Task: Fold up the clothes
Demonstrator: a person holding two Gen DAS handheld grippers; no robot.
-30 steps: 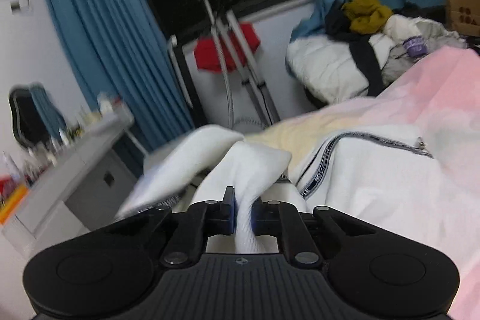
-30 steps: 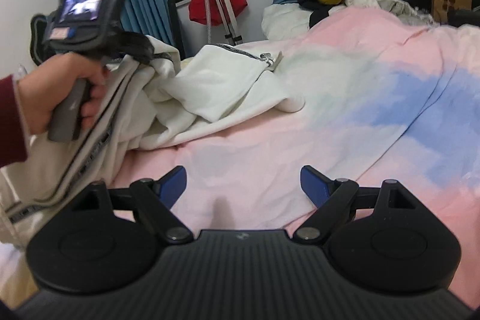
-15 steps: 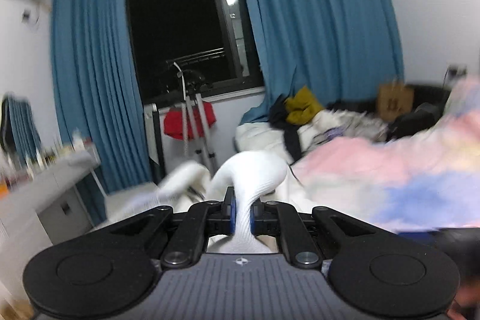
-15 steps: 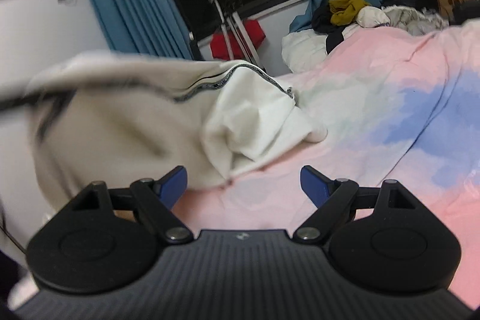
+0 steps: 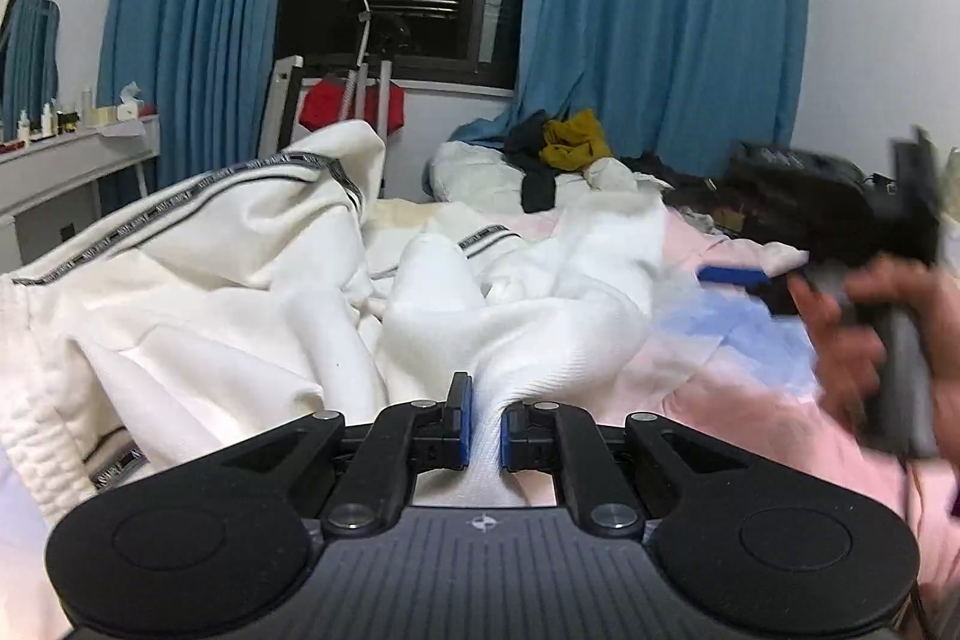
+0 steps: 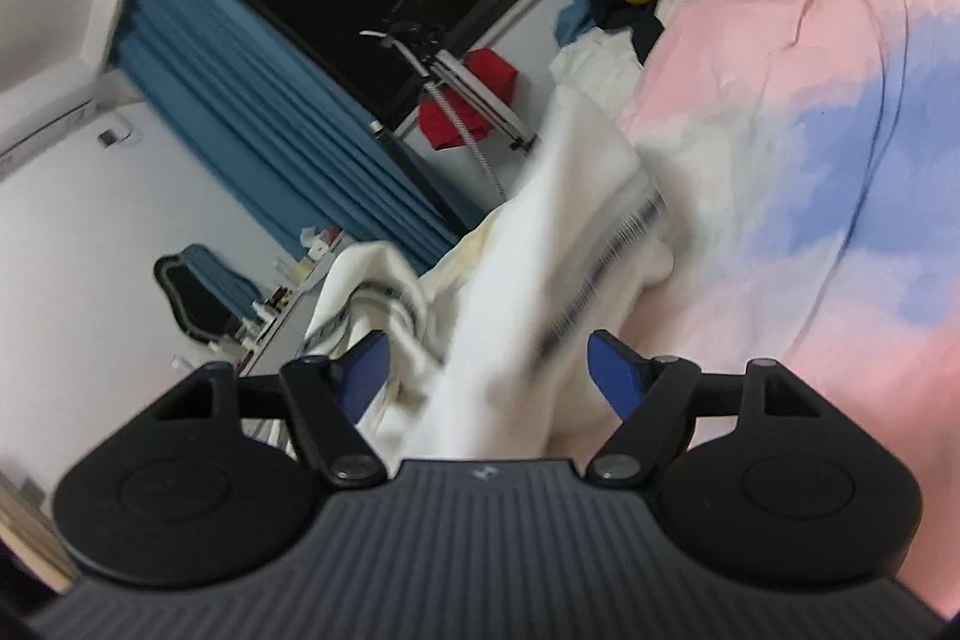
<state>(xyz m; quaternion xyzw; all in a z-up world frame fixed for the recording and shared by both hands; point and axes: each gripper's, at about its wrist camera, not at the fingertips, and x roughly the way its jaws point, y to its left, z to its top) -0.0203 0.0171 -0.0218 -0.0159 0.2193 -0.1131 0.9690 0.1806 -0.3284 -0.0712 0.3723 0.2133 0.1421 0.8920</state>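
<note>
A white garment with black-and-white striped trim (image 5: pixel 252 280) lies bunched on the pink and blue bedspread (image 5: pixel 720 364). My left gripper (image 5: pixel 485 427) is shut on a fold of this white garment, low over the bed. My right gripper (image 6: pixel 487 367) is open, tilted, with the white garment (image 6: pixel 516 292) hanging blurred between its blue fingers, not clamped. In the left wrist view the right gripper (image 5: pixel 750 277) and the hand holding it show blurred at the right.
A heap of dark, yellow and white clothes (image 5: pixel 564 154) sits at the far end of the bed. A drying rack with a red cloth (image 5: pixel 354 100) stands by the window. A white dresser (image 5: pixel 60 172) stands at the left. Blue curtains (image 5: pixel 660 28) frame the window.
My left gripper swung round and came down toward the bed, still holding the garment. My right gripper tilted and moved up to the garment, which now hangs between its open fingers.
</note>
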